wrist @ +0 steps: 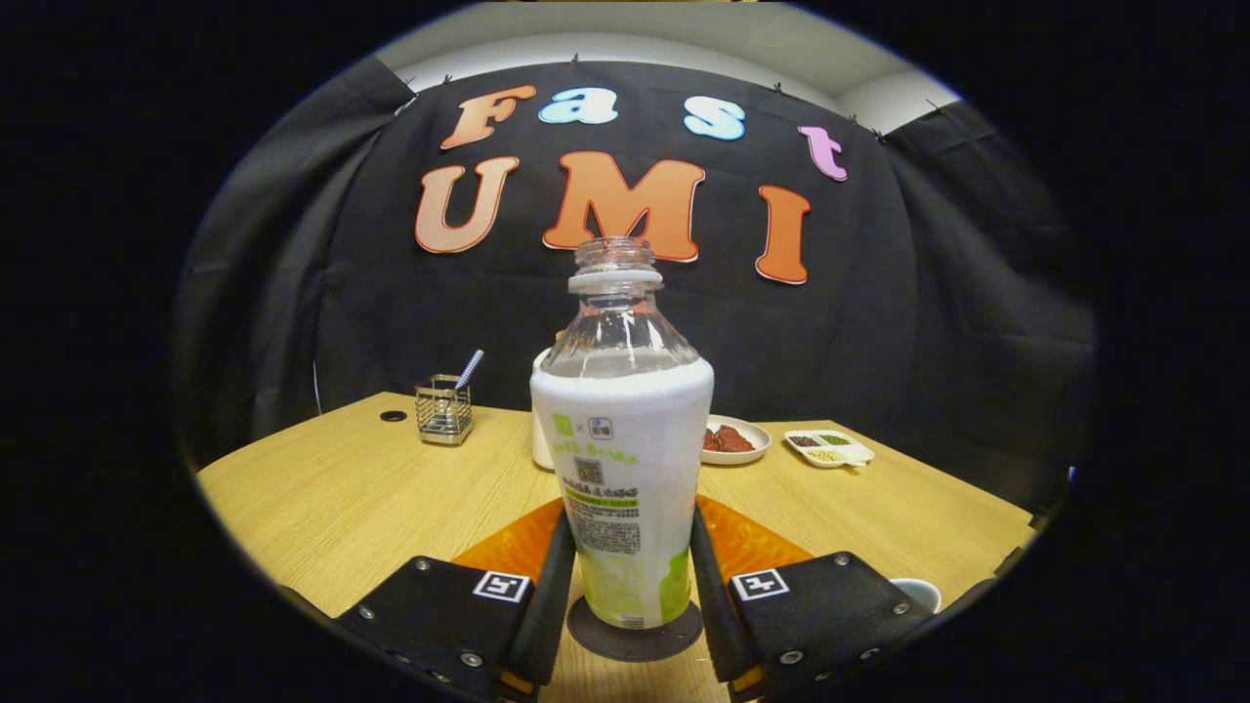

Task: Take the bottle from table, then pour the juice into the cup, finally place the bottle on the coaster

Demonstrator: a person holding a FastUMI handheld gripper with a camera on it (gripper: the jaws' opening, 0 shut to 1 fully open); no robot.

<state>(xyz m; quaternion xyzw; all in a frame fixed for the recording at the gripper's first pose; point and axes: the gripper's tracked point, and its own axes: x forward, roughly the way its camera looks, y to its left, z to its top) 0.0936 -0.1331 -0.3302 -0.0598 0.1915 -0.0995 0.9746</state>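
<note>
A clear plastic bottle with a white and green label stands upright, uncapped, holding white juice up to its shoulder. Its base rests on a dark round coaster on the wooden table. My gripper has one black finger on each side of the bottle's lower half, and both pads touch the label. The rim of a white cup peeks out just beyond my right finger.
A wire holder with a utensil stands at the table's far left, near a small black hole. Behind the bottle are a white container, a plate of dark red food and a divided condiment tray.
</note>
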